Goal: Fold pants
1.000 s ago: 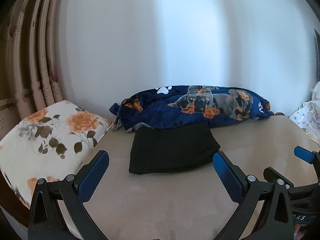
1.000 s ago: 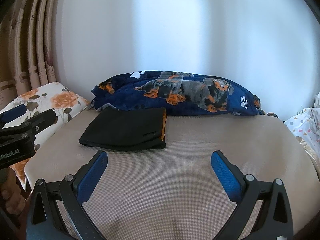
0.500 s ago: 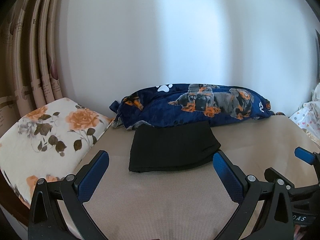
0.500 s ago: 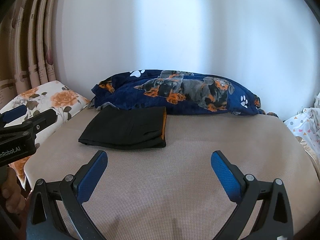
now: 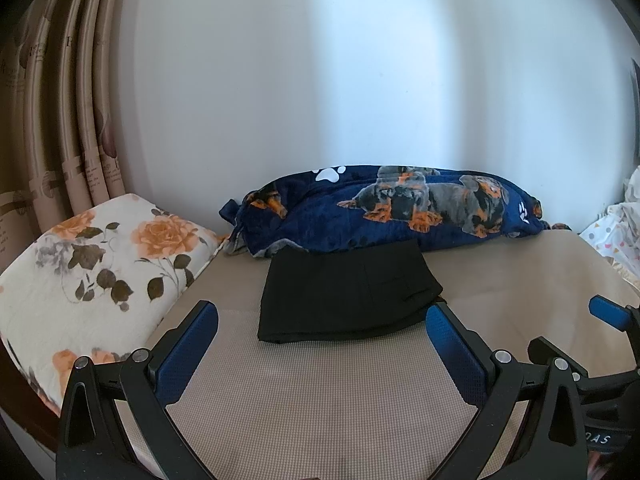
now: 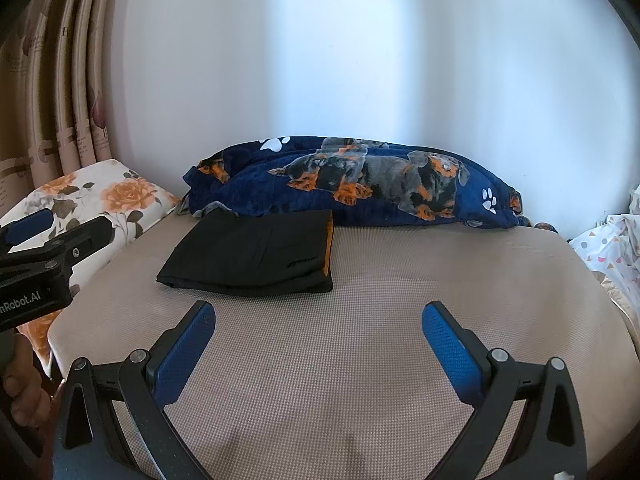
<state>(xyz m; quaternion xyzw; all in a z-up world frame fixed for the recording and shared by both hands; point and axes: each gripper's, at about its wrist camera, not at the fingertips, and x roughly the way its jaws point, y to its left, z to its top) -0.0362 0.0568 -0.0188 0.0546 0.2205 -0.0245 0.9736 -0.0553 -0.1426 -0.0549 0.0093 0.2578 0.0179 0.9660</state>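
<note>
The black pants [image 5: 344, 292] lie folded into a flat, compact rectangle on the bed [image 6: 400, 320], far edge touching the dog-print fleece blanket [image 6: 360, 184], likely parked there as finished. An orange lining edge shows at their right side in the right wrist view. The mattress cover has a fine woven, beige texture. Left gripper [image 5: 320, 340] and right gripper [image 6: 318, 336] hover near, fingers spread wide, empty. A floral pillow [image 5: 92, 264] sits left.

left gripper [image 6: 28, 276] body, right wrist view: white print "nRobot.AI", start cut by frame edge | right gripper [image 5: 600, 436] body, left wrist view: "DAS", partial, upside-down | curtain [image 5: 44, 128]: small printed lettering, unreadable
</note>
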